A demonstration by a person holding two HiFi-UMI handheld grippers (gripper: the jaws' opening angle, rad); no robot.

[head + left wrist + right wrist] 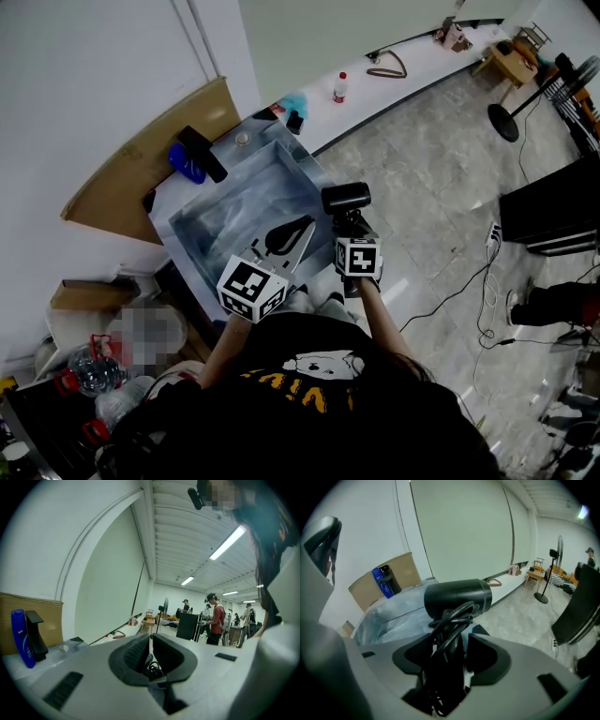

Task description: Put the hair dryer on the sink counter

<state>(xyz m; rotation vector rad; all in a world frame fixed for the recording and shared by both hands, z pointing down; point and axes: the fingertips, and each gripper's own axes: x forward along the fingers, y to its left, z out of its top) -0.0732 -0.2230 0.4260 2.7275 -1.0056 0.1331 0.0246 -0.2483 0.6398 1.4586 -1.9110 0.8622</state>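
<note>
The black hair dryer (346,198) stands upright with its cord bundled along the handle, and my right gripper (349,230) is shut on that handle. In the right gripper view the dryer's barrel (457,597) sits just above the right gripper (449,653), with the cord between the jaws. It hangs over the near right corner of the plastic-wrapped sink (192,246). My left gripper (298,227) is over the sink's front part. In its own view the left gripper (150,652) has its jaws together with nothing between them.
A blue bottle (186,164) and a black faucet-like piece (203,153) stand on the counter behind the basin, against a cardboard sheet (141,164). A white ledge (412,61) with a small bottle (339,86) runs along the wall. A fan stand (509,120) and dark cabinet (553,211) stand at right.
</note>
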